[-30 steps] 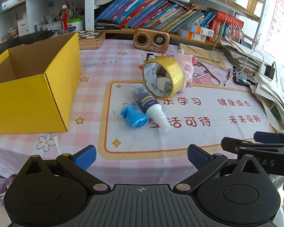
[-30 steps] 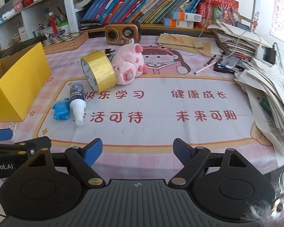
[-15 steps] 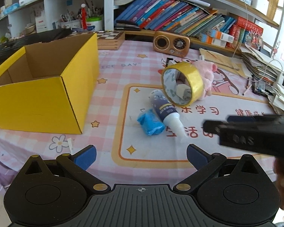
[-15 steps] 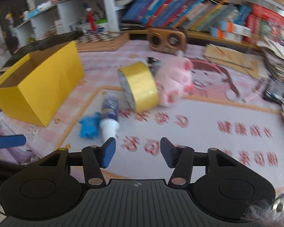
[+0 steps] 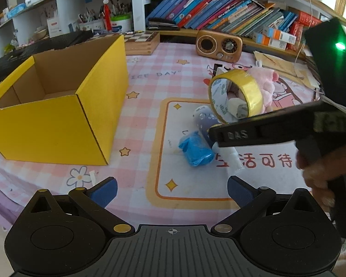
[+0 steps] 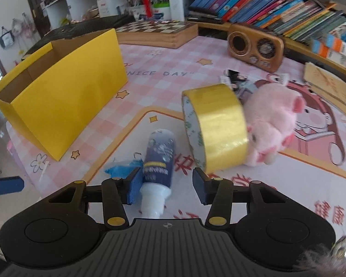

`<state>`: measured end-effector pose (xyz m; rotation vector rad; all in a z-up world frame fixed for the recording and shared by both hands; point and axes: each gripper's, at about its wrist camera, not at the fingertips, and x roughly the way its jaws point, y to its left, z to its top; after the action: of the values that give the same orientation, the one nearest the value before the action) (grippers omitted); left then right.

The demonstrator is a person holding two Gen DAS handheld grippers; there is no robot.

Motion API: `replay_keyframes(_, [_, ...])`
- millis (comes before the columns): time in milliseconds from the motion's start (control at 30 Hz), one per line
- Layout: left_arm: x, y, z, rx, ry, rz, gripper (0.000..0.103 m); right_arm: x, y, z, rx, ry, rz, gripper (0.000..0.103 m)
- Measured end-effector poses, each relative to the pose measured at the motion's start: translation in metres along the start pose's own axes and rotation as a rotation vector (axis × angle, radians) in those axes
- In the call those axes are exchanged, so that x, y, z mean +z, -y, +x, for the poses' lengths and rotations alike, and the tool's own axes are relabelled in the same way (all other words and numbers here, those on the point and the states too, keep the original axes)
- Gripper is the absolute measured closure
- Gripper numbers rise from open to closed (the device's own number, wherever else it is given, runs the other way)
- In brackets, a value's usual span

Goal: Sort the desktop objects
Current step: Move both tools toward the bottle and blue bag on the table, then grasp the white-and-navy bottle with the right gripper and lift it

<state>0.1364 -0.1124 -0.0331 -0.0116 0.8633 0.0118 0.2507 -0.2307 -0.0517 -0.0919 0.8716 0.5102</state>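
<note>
We are reaching for the glue bottle (image 6: 158, 159) beside the yellow box (image 6: 64, 106), right gripper (image 6: 167, 185) fingers narrowed but not yet pinching, left gripper (image 5: 171, 190) fingers spread; next comes squeezing it.

Pink checked tablecloth (image 5: 147, 124) carries yellow box (image 5: 57, 120), bottle (image 6: 158, 159), tape (image 6: 216, 127).

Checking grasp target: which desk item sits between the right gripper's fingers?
The blue-and-white bottle, lying on its side, white cap toward the right gripper. The yellow tape roll and pink plush lie beyond the fingertips.

Black tongs (image 6: 167, 188), blue pads (image 6: 133, 188), brass screws; "DAS" embossed on right tongs' side, green light.
</note>
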Motion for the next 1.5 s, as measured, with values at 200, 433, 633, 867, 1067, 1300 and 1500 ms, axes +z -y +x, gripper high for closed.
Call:
replay_keyframes(200, [0.001,0.001,0.002,0.009,-0.008,-0.002,0.001,0.008,-0.005,0.02,0.005,-0.037,-0.031,0.062])
replay_keyframes(433, [0.001,0.002,0.003,0.017,-0.013,-0.012,0.001,0.008,-0.007,0.031,0.01,-0.051,-0.075,0.069])
replay_keyframes(633, [0.003,0.004,0.004,0.008,-0.007,-0.009,0.001,0.006,0.0,0.012,0.07,-0.048,-0.083,0.072])
replay_keyframes(867, [0.007,0.012,0.012,-0.033,-0.012,0.005,0.001,-0.008,-0.005,-0.042,0.063,0.057,-0.173,0.072])
replay_keyframes(1067, [0.013,0.022,0.023,-0.068,-0.017,0.01,0.001,-0.022,0.003,-0.07,-0.006,0.112,-0.168,0.072])
replay_keyframes(1300, [0.021,0.034,0.038,-0.038,-0.025,0.015,0.004,-0.031,0.027,-0.078,-0.041,0.09,-0.085,0.072])
replay_keyframes(1500, [0.025,0.035,0.048,-0.001,-0.03,-0.028,0.01,-0.038,0.035,-0.086,-0.044,0.094,-0.076,0.072])
